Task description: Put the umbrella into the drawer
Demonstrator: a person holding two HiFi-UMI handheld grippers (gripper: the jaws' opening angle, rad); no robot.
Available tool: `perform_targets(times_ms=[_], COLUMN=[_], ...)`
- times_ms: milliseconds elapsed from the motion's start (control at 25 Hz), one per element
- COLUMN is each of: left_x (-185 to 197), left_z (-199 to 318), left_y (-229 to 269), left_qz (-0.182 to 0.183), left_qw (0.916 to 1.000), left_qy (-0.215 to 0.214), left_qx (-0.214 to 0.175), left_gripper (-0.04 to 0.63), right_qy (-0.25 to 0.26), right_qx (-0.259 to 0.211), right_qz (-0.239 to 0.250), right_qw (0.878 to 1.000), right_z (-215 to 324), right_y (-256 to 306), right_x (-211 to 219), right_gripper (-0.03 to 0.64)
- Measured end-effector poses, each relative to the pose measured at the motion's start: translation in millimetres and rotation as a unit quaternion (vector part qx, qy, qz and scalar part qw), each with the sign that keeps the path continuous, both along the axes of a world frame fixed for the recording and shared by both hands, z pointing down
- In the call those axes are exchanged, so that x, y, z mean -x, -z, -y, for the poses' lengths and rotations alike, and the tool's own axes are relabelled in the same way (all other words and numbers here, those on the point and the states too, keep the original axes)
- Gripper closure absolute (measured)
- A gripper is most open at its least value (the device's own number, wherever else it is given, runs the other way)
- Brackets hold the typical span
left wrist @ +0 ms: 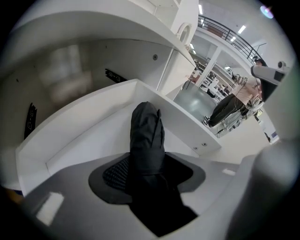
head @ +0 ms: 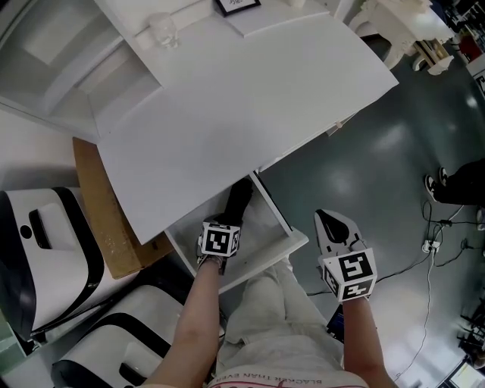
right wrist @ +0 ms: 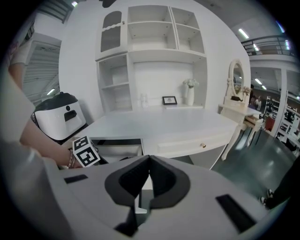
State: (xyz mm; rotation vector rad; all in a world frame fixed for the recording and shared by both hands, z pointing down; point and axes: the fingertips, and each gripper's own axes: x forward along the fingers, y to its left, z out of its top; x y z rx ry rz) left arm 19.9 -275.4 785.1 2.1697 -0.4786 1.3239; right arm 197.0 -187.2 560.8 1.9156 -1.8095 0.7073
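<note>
Holding umbrella (left wrist: 146, 136) in open drawer (head: 261, 261): left hand-held gripper (left wrist: 150, 173).

umbrella (left wrist: 146, 136) over drawer (left wrist: 93, 112), drawer under desktop (head: 250, 98)

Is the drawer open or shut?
Open. The drawer sticks out from under the desk top, and the left gripper holds the black umbrella pointing into it.

Desk top (head: 250, 98) hides drawer (head: 284, 241) rear and umbrella (head: 239, 198) tip. Frame (head: 236, 4) cut by top edge; its print too small to read.
</note>
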Motion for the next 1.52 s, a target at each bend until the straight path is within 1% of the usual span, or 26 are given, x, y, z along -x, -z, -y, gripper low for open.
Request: perform_targets(times_ms=[80, 440, 680, 800, 920, 1040, 1120, 1200, 1240, 1320, 1400, 1520], left_x=[-2, -3, -7, -8, -9, -12, -15, -15, -15, -16, -19, -20], left_z=[2, -2, 2, 3, 2, 0, 1, 1, 0, -3, -6, -7], left_y=[-3, -22, -25, -26, -27, -25, -21, -19, -18, -14, -7, 6], left_qz=[-0.002, 0.012, 0.002, 0.003, 0.004, -0.002, -0.007, -0.003, 0.0, 0.002, -0.005, -0.015], left_qw=[1.0, 0.9999, 0.9999, 0.9999, 0.9996, 0.9991, 0.9992, 0.9994, 0.9994, 0.9994, 0.9994, 0.9994], left_qy=[0.002, -0.007, 0.006, 0.006, 0.01, 0.015, 0.021, 0.02, 0.016, 0.007, -0.004, -0.017], left_qx=[0.003, 0.01, 0.015, 0.015, 0.026, 0.039, 0.034, 0.029, 0.03, 0.034, 0.034, 0.025], left_gripper=[0.362, 0.362, 0.357, 0.348, 0.343, 0.237, 0.173, 0.115, 0.103, 0.103, 0.103, 0.104], right_qy=[0.002, 0.007, 0.012, 0.014, 0.018, 0.02, 0.02, 0.018, 0.018, 0.017, 0.015, 0.015], right_qx=[0.002, 0.013, 0.016, 0.016, 0.017, 0.015, 0.013, 0.011, 0.009, 0.005, 0.002, -0.003], right_qz=[0.002, 0.003, -0.001, 0.001, 0.003, 0.002, 0.001, 0.0, 0.0, -0.002, -0.004, -0.006], right_qw=[1.0, 1.0, 1.0, 1.0, 1.0, 1.0, 1.0, 1.0, 1.0, 1.0, 1.0, 1.0], right_z=[1, -3, -4, -4, -3, -2, -1, -1, -1, -1, 0, 1], right_y=[-3, -12, -15, -16, -17, -14, -12, -10, -8, -5, 1, 10], right_x=[1, -1, 0, 3, 8, 11, 11, 11, 10, 9, 8, 8], right_gripper=[0.609, 0.609, 0.609, 0.609, 0.609, 0.609, 0.609, 0.609, 0.609, 0.609, 0.609, 0.609])
